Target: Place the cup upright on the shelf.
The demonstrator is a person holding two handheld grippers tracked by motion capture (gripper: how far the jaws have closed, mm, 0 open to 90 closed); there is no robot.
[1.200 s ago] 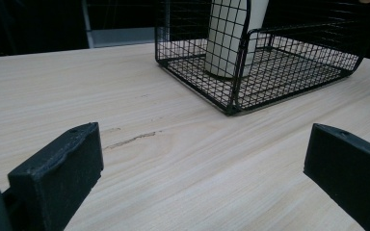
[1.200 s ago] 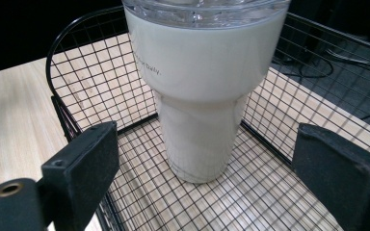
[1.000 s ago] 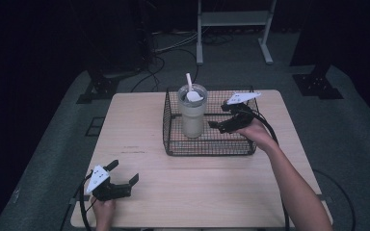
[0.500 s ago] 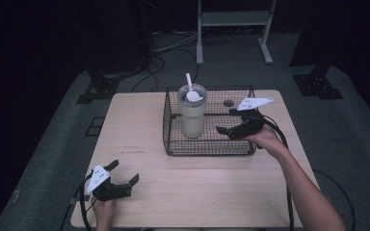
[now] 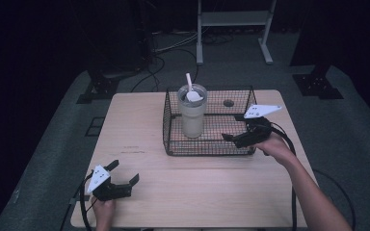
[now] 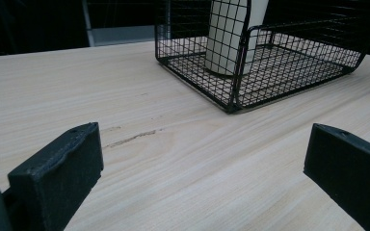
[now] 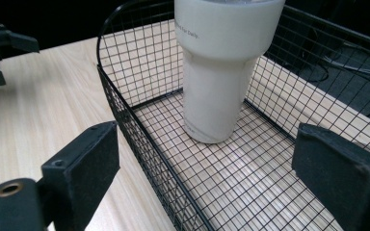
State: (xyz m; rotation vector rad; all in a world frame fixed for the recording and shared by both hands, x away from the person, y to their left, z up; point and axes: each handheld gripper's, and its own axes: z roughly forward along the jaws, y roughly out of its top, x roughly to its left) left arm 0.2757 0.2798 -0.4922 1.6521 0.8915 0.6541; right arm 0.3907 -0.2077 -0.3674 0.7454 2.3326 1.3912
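Note:
A black wire basket (image 5: 212, 147) stands on the far middle of the wooden table (image 5: 139, 125). Inside it, at the left, a tall cream tumbler (image 5: 192, 118) stands upright with a white spoon (image 5: 190, 89) in it. My right gripper (image 5: 231, 128) is open at the basket's right front corner. In the right gripper view (image 7: 207, 178) one jaw is outside the near wall (image 7: 139, 139) and the other is over the basket floor, with the tumbler (image 7: 219, 72) ahead. My left gripper (image 5: 124, 172) rests open on the near left of the table, empty, facing the basket (image 6: 250, 67) in the left gripper view (image 6: 202, 183).
A person's forearm (image 5: 313, 192) crosses the table's right side. The floor behind holds a metal stand (image 5: 233, 19) and cables (image 5: 168, 45). A dark scratch (image 6: 130, 138) marks the wood ahead of the left gripper. Bare table lies between the basket and the near edge.
My right gripper has drawn back from beside the tumbler, moving right and toward the person to the basket's right front corner. The left gripper has stayed put.

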